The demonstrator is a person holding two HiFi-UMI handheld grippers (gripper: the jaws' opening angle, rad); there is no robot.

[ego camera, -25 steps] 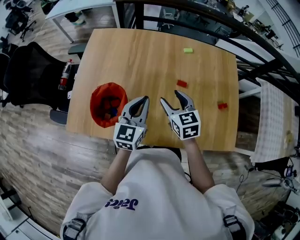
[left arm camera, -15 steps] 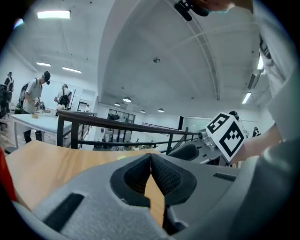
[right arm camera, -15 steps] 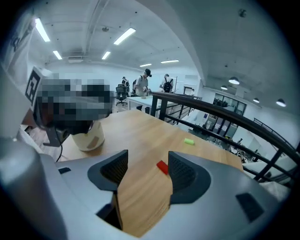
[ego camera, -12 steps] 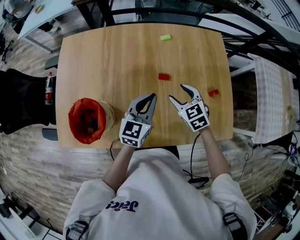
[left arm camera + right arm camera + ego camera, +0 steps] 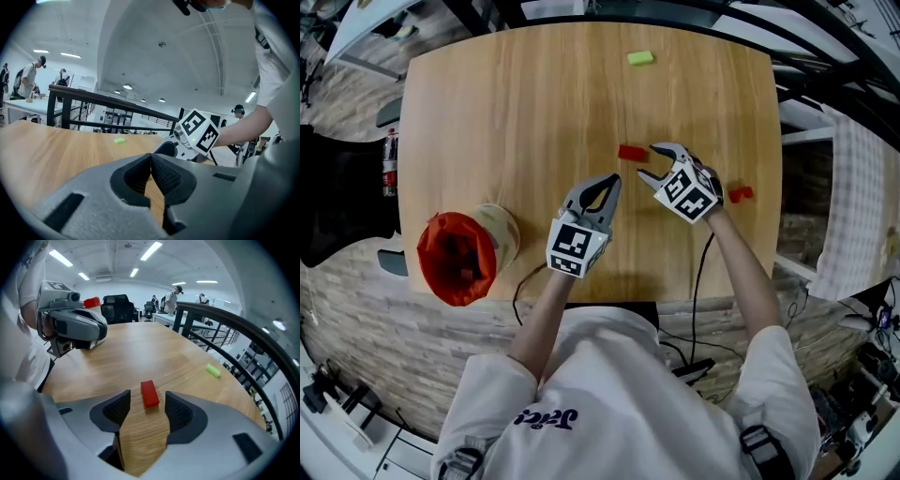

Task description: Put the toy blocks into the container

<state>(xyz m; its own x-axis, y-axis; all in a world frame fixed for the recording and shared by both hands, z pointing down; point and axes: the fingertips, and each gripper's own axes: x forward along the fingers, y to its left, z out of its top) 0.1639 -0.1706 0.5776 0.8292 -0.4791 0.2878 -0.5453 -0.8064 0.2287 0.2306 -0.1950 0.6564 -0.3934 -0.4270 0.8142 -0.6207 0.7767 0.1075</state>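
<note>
The red block (image 5: pixel 150 393) lies flat on the wooden table (image 5: pixel 506 122), centred just past the tips of the right gripper (image 5: pixel 650 164). Those jaws stand apart and have just been closing slightly without touching it, and its long axis runs away along the gripper's line, so the pads would meet its long sides. The left gripper (image 5: pixel 609 180), clenched on nothing, hovers nearer and further left, towards the container (image 5: pixel 499 232) at the near left edge; a dark railing (image 5: pixel 220 319) bounds the open office.
</note>
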